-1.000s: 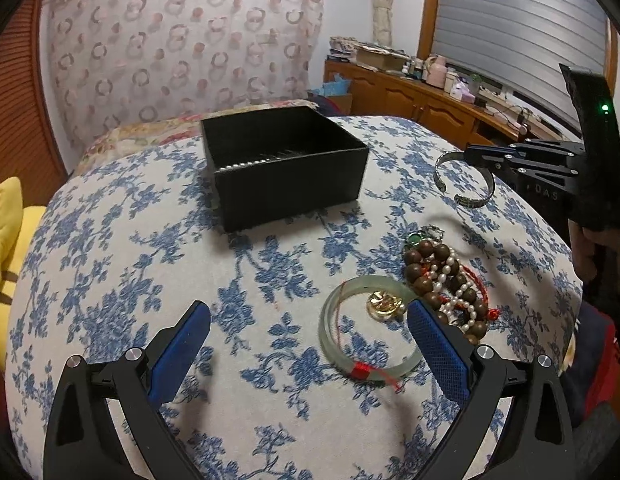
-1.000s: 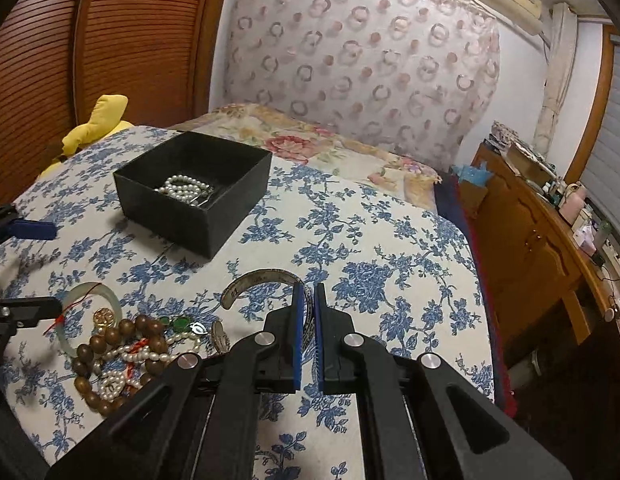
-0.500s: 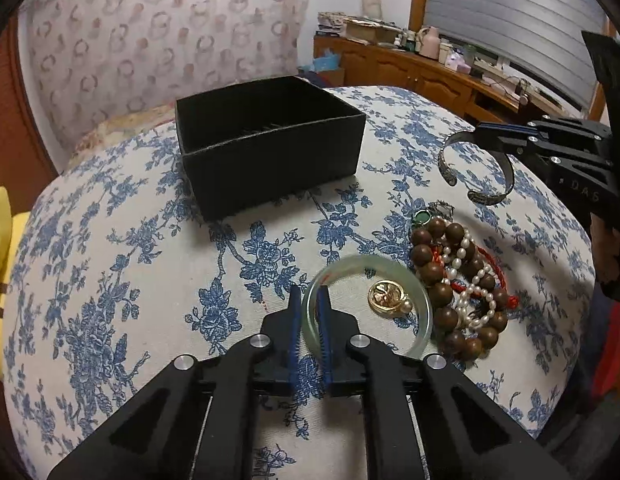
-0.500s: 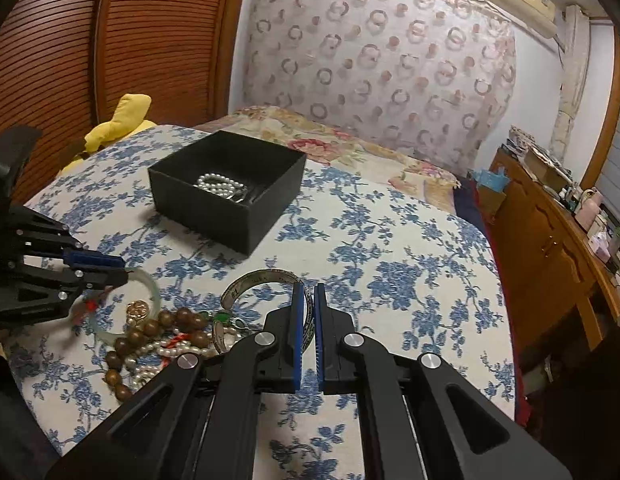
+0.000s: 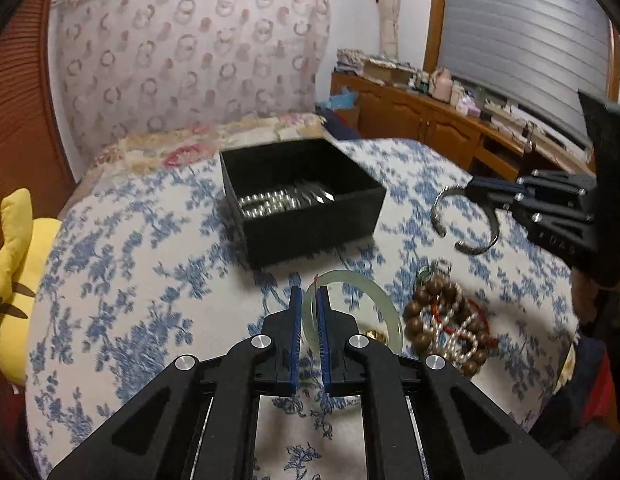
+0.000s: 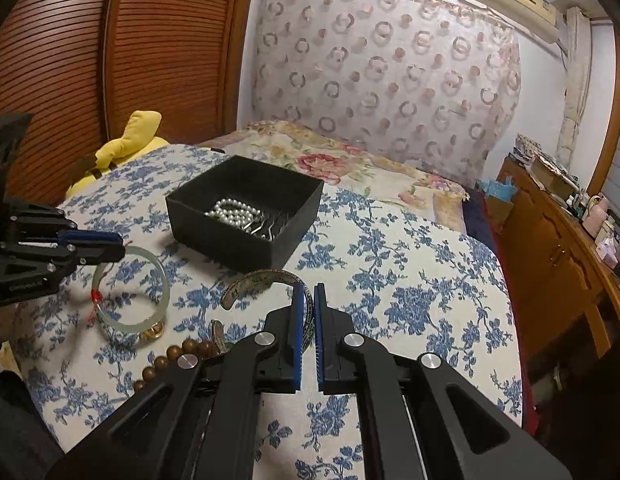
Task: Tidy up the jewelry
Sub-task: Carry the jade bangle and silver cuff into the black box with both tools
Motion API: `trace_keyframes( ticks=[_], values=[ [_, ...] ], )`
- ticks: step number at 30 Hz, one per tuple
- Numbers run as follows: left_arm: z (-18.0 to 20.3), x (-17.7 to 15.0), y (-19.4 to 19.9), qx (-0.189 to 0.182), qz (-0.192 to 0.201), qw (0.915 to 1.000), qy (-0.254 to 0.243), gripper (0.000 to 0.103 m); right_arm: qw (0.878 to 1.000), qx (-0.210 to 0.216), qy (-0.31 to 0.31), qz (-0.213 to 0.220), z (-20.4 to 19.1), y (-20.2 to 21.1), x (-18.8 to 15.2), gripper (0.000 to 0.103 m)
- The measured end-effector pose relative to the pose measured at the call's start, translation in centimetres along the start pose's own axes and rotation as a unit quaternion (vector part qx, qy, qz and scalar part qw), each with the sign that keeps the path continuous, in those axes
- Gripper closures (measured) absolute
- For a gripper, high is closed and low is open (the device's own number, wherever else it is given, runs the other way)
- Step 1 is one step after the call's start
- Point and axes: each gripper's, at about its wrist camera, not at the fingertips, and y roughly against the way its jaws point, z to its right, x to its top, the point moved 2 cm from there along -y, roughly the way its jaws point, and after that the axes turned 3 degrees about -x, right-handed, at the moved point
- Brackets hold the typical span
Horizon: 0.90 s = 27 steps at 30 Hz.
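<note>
Jewelry: bead pile partly blurred, cut off in right view. Black box holds pearls. Left gripper clamps jade bangle; right gripper clamps silver cuff, both off the bedspread.

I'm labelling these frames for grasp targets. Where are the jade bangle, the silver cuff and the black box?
jade bangle (image 6: pixel 161 280): right wrist view, right side of the ring.
silver cuff (image 5: pixel 440 200): left wrist view, left curve of the band.
black box (image 6: pixel 225 242): right wrist view, front wall.
</note>
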Motion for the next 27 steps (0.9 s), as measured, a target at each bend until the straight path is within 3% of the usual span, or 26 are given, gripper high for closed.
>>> trace_keyframes(
  ticks=[12,27],
  values=[
    [-0.5,2.9,1.1,0.019,0.031,0.9993,-0.006,0.096,1.0,0.006,-0.004,0.022,-0.2,-0.9,3.3,0.097],
    [-2.9,6.1,0.7,0.036,0.052,0.9979,0.016,0.096,0.999,0.035,-0.006,0.005,-1.6,-7.4,7.8,0.097]
  ],
)
